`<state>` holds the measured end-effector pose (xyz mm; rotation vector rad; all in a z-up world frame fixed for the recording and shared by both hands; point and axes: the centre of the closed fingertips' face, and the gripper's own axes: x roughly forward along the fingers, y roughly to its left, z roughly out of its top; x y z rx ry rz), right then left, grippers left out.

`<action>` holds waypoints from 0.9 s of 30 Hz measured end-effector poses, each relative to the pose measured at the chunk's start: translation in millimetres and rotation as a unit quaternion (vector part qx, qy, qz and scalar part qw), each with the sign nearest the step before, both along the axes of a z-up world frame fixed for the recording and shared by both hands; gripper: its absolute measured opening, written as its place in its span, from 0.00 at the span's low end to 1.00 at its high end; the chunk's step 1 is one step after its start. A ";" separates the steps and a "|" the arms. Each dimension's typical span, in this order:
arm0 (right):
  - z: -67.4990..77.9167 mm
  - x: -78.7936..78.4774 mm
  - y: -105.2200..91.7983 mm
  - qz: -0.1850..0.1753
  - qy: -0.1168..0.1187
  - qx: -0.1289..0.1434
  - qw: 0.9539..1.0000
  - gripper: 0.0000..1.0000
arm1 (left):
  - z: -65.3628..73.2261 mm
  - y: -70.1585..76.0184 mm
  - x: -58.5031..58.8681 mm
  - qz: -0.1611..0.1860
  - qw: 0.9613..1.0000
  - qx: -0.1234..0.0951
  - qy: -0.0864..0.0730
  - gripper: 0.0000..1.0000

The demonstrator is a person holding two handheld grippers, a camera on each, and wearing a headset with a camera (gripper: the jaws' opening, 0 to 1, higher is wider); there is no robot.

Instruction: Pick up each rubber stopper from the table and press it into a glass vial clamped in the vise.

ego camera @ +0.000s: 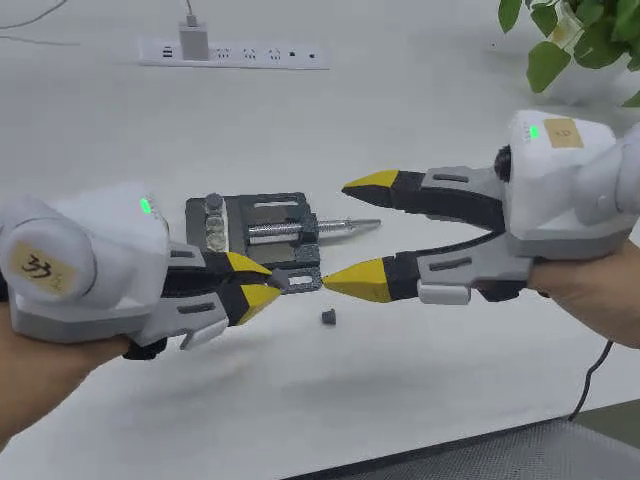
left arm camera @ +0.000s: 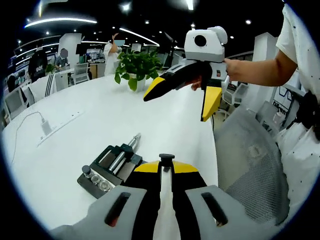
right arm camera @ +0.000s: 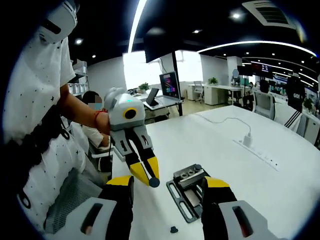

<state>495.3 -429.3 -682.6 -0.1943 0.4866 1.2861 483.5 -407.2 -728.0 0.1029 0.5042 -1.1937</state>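
My left gripper (ego camera: 272, 282) is shut on a dark rubber stopper (ego camera: 297, 280), which also shows between its yellow tips in the left gripper view (left arm camera: 166, 159). It hovers at the near right corner of the black vise (ego camera: 262, 235). The vise holds glass vials (ego camera: 214, 232); one carries a dark stopper (ego camera: 213, 203). My right gripper (ego camera: 350, 235) stands open to the right of the vise, holding nothing. A loose stopper (ego camera: 328, 317) lies on the white table below the grippers' tips, also seen as a loose stopper (right arm camera: 173, 229) before the vise (right arm camera: 186, 196).
A white power strip (ego camera: 232, 52) with a charger (ego camera: 193, 40) lies at the far side. A potted plant (ego camera: 580, 35) stands at the back right. The table's front edge (ego camera: 450, 440) runs close below, with a mesh chair (left arm camera: 255, 165) beyond it.
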 end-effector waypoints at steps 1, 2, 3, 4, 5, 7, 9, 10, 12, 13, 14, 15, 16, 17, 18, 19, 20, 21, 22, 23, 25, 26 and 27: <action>1.8 -3.5 3.4 0.009 0.011 -0.005 1.000 0.49 | 5.3 -0.1 -0.5 0.003 1.000 -0.007 0.002 0.03; 3.5 -4.7 6.1 0.014 0.011 -0.007 1.000 0.45 | 8.9 -0.2 -1.0 0.006 1.000 -0.012 0.003 0.03; 5.0 -6.2 8.5 0.021 0.008 -0.010 1.000 0.43 | 12.1 -0.4 -1.4 0.007 1.000 -0.016 0.002 0.03; 7.0 -9.1 11.9 0.030 0.007 -0.014 0.999 0.42 | 15.9 -0.7 -2.5 0.008 1.000 -0.019 0.001 0.03; 8.4 -10.8 14.0 0.035 0.009 -0.015 0.999 0.40 | 18.0 -0.9 -3.3 0.008 1.000 -0.021 0.001 0.03; 12.0 -13.7 18.4 0.046 0.009 -0.017 0.999 0.37 | 22.7 -1.8 -5.8 0.007 1.000 -0.025 -0.002 0.03; 14.7 -16.6 21.7 0.057 0.010 -0.019 0.998 0.33 | 27.1 -2.4 -8.1 0.005 1.000 -0.030 -0.004 0.03; 13.5 -17.0 21.4 0.060 0.011 -0.020 0.998 0.30 | 28.8 -2.4 -8.8 0.005 0.999 -0.032 -0.005 0.03; 12.8 -18.4 22.3 0.069 0.012 -0.025 0.997 0.28 | 32.9 -2.3 -10.5 0.006 0.999 -0.036 -0.006 0.03; 12.9 -19.0 22.7 0.073 0.013 -0.026 0.997 0.27 | 34.2 -2.1 -11.1 0.006 0.999 -0.038 -0.006 0.03; 13.4 -20.3 23.6 0.079 0.013 -0.028 0.996 0.25 | 36.2 -1.7 -11.9 0.007 0.999 -0.040 -0.006 0.03; 13.5 -21.5 24.1 0.084 0.015 -0.029 0.996 0.24 | 37.5 -1.4 -12.4 0.008 0.999 -0.042 -0.006 0.03; 13.8 -23.4 25.4 0.089 0.015 -0.031 0.995 0.23 | 39.1 -1.2 -13.5 0.009 0.999 -0.044 -0.006 0.03; 13.8 -25.0 26.3 0.093 0.017 -0.032 0.995 0.21 | 40.1 -1.0 -14.0 0.009 0.999 -0.044 -0.007 0.03; 13.8 -26.7 27.3 0.097 0.018 -0.033 0.995 0.21 | 41.2 -0.8 -14.6 0.009 0.999 -0.045 -0.008 0.03; 13.1 -29.2 28.6 0.104 0.018 -0.036 0.994 0.21 | 42.9 -0.7 -15.4 0.009 0.999 -0.047 -0.008 0.03; 11.9 -30.5 28.4 0.108 0.018 -0.040 0.993 0.20 | 43.9 -0.9 -16.1 0.008 0.999 -0.048 -0.009 0.03; 10.7 -32.2 28.3 0.115 0.016 -0.045 0.992 0.18 | 45.3 -1.0 -16.9 0.007 0.999 -0.048 -0.011 0.03; 11.1 -33.3 29.0 0.118 0.017 -0.045 0.992 0.17 | 46.0 -1.1 -17.2 0.007 0.999 -0.048 -0.012 0.03; 11.7 -34.2 29.6 0.120 0.018 -0.045 0.992 0.16 | 46.7 -1.3 -17.9 0.005 0.999 -0.048 -0.012 0.03; 13.0 -36.5 31.1 0.125 0.020 -0.045 0.991 0.16 | 47.8 -1.8 -19.0 0.003 0.999 -0.049 -0.014 0.03; 11.7 -37.6 30.7 0.130 0.021 -0.046 0.990 0.14 | 48.3 -1.9 -19.2 0.002 0.999 -0.049 -0.014 0.03; 11.5 -38.2 30.7 0.131 0.021 -0.047 0.990 0.13 | 48.6 -1.8 -19.3 0.002 0.999 -0.049 -0.015 0.03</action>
